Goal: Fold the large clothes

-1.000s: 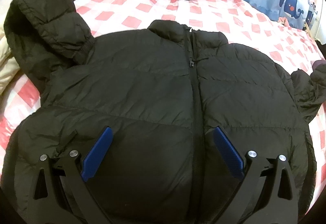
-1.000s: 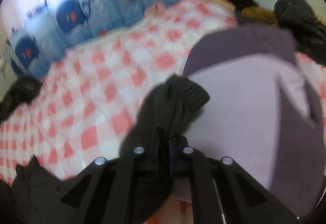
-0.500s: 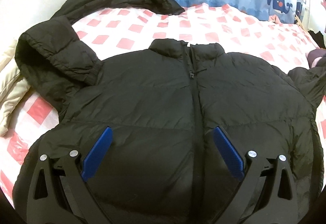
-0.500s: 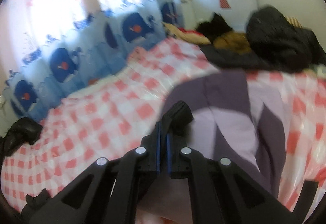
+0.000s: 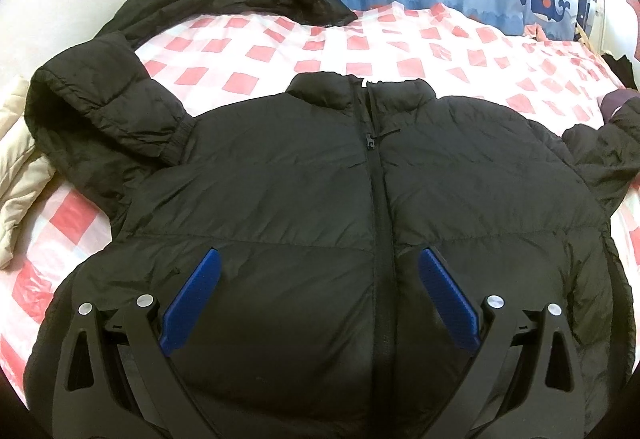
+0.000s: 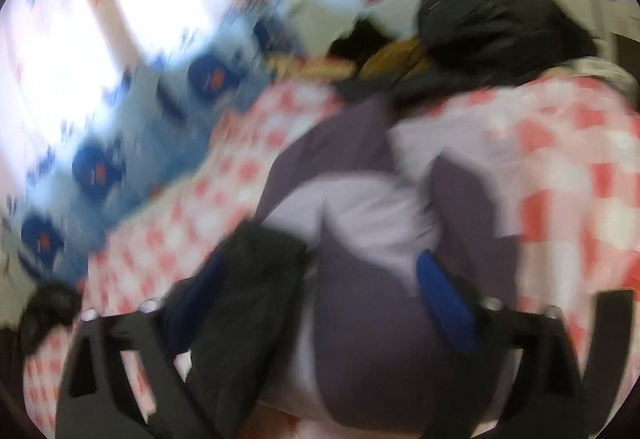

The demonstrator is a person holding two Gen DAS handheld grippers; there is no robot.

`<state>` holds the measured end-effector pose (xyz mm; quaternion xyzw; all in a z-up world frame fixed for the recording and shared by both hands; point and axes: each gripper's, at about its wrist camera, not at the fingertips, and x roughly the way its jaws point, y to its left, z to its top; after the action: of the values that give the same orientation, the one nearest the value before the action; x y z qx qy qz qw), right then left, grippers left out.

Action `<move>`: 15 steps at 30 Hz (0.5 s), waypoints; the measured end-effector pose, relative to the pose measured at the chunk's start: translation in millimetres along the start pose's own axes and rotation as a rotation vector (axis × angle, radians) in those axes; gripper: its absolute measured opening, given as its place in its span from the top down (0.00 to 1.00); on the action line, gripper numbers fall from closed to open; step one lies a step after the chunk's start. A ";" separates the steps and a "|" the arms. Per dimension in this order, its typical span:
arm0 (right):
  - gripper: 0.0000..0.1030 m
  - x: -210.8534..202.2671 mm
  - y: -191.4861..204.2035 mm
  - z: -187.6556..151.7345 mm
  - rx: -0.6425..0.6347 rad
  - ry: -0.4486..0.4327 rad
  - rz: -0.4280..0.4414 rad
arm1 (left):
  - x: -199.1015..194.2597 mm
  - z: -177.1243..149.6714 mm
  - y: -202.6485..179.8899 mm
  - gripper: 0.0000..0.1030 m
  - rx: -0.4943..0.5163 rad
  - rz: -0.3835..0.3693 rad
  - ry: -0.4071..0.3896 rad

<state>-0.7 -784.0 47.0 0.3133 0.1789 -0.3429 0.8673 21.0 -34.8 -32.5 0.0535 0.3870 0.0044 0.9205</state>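
Both claws are gaping wide; I'm hovering the left claw (image 5: 318, 303) over the black puffer jacket (image 5: 320, 199) on the bed (image 5: 400, 51). I'm seeing the right claw (image 6: 316, 303), blurred, holding nothing above a purple garment (image 6: 360, 319).

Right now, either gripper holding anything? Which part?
Nothing held. Left gripper is open over the black jacket. Right gripper is open too; a dark sleeve lies against one finger, unclamped.

Right wrist view smeared by motion blur throughout; curtain pattern and clothes heap (image 6: 500, 27) at upper right unreadable. Dark sleeve (image 6: 248, 279) at lower left: contact with the left blue pad (image 6: 192, 303) cannot be told. Left wrist view: black jacket (image 5: 320, 199) hem cut off by bottom edge; its right sleeve (image 5: 608, 151) runs out at right edge.
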 end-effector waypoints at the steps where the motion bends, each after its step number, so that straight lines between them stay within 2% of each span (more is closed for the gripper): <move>1: 0.09 -7.6 -7.7 0.9 0.025 0.006 0.004 | -1.0 0.3 0.4 0.07 -0.006 -0.005 -0.001; 4: 0.09 -37.5 -30.9 -12.3 0.080 0.108 0.081 | -3.4 2.2 1.4 0.07 -0.015 -0.017 -0.002; 7: 0.09 -79.0 -25.6 -64.5 -0.024 0.264 0.223 | -7.0 3.4 2.8 0.07 -0.027 -0.039 -0.004; 10: 0.09 -122.0 -12.5 -150.8 -0.155 0.520 0.365 | -12.3 4.3 4.2 0.07 -0.048 -0.064 0.000; 13: 0.09 -164.4 5.8 -255.1 -0.301 0.850 0.429 | -26.2 -0.3 10.5 0.08 -0.084 -0.124 0.047; 15: 0.09 -188.1 14.0 -294.3 -0.356 0.961 0.466 | -47.1 -12.1 19.3 0.08 -0.099 -0.162 0.052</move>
<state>-150.8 -489.1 -66.0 0.3142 0.5352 0.0743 0.7806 -20.0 -16.7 -5.3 -0.0235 0.4133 -0.0494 0.9089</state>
